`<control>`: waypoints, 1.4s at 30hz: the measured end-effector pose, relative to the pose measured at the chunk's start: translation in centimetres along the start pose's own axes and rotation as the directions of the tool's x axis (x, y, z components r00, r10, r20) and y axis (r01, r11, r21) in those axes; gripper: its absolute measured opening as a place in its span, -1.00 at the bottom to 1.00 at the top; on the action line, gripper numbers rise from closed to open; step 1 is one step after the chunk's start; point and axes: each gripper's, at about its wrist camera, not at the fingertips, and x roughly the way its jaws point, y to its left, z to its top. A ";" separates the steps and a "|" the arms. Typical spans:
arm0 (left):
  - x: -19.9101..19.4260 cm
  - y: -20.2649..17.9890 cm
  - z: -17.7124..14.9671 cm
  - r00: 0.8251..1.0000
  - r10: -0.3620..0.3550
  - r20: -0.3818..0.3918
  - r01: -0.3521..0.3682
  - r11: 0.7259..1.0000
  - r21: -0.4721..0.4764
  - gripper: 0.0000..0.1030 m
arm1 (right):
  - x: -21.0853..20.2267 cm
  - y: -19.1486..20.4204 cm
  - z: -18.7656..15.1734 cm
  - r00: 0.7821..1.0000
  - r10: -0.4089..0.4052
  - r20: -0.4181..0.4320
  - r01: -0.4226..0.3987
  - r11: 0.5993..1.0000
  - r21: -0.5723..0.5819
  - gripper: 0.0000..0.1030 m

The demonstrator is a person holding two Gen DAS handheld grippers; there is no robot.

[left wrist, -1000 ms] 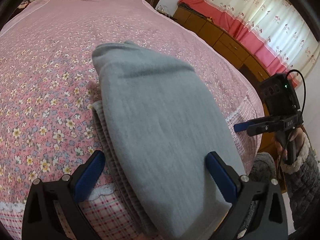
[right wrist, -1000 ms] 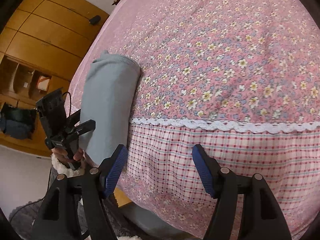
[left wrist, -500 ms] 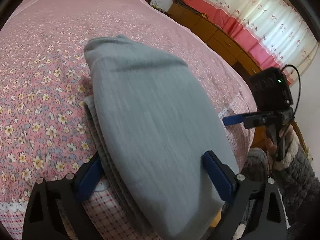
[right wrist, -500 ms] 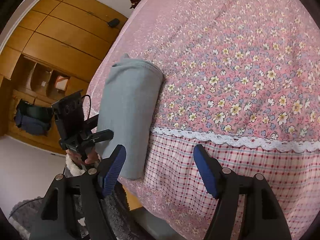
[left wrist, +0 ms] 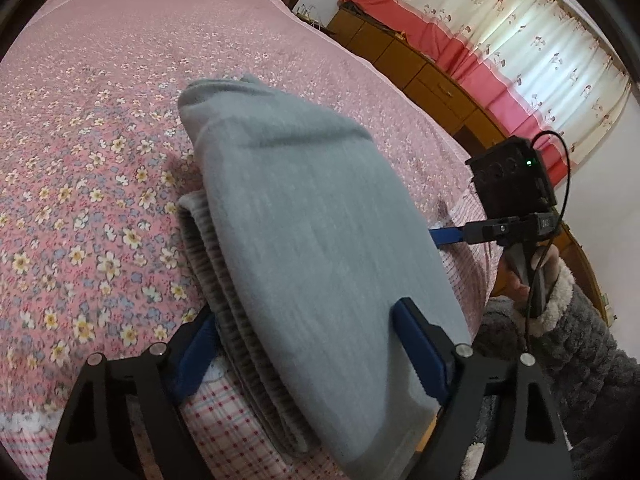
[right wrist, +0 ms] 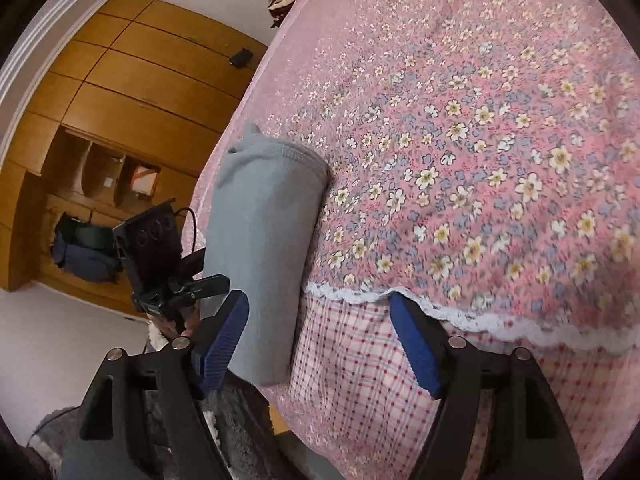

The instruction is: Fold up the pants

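Pants [left wrist: 312, 240], folded into a thick grey bundle, lie at frame centre on the bed [left wrist: 80, 160], overhanging its edge. Left claw [left wrist: 308, 352] straddles the bundle, closing, pads not yet pressing. Right claw [right wrist: 320, 344] is spread, opening, empty. Fabric looks soft, light, floppy; grip all layers at the near end.

home bedroom: floral bedspread [left wrist: 100, 140], wooden wardrobe [right wrist: 132, 92], curtained window [left wrist: 520, 40].
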 end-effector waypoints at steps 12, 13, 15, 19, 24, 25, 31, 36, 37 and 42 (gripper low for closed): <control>0.4 0.4 0.6 0.998 -0.067 0.005 0.067 0.998 -0.015 0.64 | 3.7 1.6 2.1 0.990 0.140 0.019 -0.139 0.989 -0.047 0.64; 0.2 0.3 0.4 0.997 -0.071 -0.005 0.071 0.997 -0.008 0.63 | 4.5 2.3 2.1 0.988 0.156 0.006 -0.156 0.986 -0.059 0.65; -0.2 0.2 -0.3 0.997 -0.079 -0.015 0.079 0.997 0.005 0.62 | 5.5 3.4 1.9 0.981 0.193 -0.033 -0.195 0.977 -0.089 0.65; -0.5 0.8 -0.9 0.994 -0.105 0.002 0.105 0.994 -0.002 0.61 | 8.1 5.9 1.4 0.984 0.123 -0.130 -0.146 0.971 -0.189 0.65; 0.1 2.8 0.3 0.984 -0.164 0.067 0.169 0.983 -0.077 0.47 | 10.6 6.7 3.5 0.991 0.092 -0.097 -0.107 0.982 -0.155 0.56; 0.0 3.0 0.5 0.983 -0.167 0.072 0.174 0.980 -0.098 0.36 | 10.5 6.9 3.9 0.991 0.104 -0.090 -0.116 0.983 -0.144 0.22; -1.5 0.9 2.4 0.976 -0.195 0.095 0.205 0.973 -0.107 -0.11 | 5.9 7.0 4.7 0.993 0.118 0.008 -0.117 0.988 -0.102 -0.37; 1.0 -1.7 5.0 0.977 -0.205 0.060 0.209 0.976 -0.057 -0.11 | 2.3 5.4 4.1 0.996 0.062 0.062 -0.060 0.998 -0.034 -0.30; 2.3 -1.5 5.2 0.977 -0.210 0.046 0.213 0.975 -0.067 -0.11 | 1.8 4.4 4.0 0.997 0.040 0.071 -0.039 0.999 -0.008 -0.22; 5.1 0.6 3.6 0.981 -0.186 0.048 0.191 0.966 -0.172 -0.04 | 1.2 1.4 2.7 0.997 0.013 0.077 -0.019 0.997 0.076 -0.13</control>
